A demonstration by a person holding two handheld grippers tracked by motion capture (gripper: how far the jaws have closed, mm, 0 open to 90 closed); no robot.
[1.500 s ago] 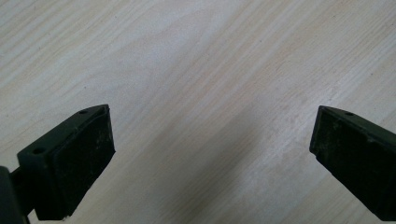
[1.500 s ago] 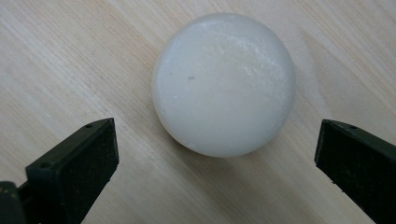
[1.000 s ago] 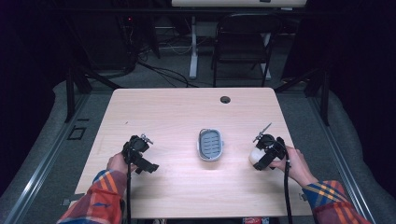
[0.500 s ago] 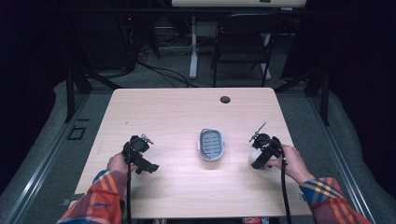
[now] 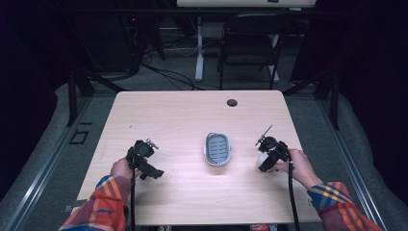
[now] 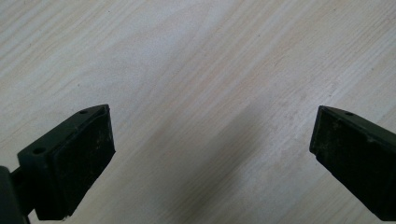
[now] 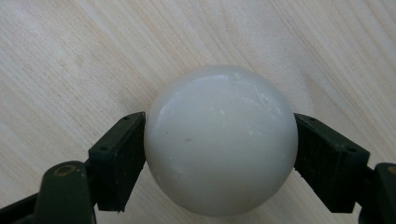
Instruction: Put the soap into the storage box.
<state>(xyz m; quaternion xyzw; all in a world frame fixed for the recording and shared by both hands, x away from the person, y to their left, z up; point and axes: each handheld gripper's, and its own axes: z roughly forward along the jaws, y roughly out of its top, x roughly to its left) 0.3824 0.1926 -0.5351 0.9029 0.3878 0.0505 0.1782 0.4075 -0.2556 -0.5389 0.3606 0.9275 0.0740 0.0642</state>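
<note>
Right gripper (image 7: 219,140) has just been closing and now its jaws pinch the white ball (image 7: 220,139) at its widest part, low over the table (image 5: 183,110). Left gripper (image 6: 205,154) hangs wide open, holding nothing. Further in sits the little grey tray (image 5: 217,148). A smooth round ball could easily squirt out if the squeeze drifts off-centre.

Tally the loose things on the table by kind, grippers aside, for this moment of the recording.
White ball, clamped between the right gripper's jaws: 1
Grey oval dish with a slotted inside, mid-table: 1
Total: 2
</note>
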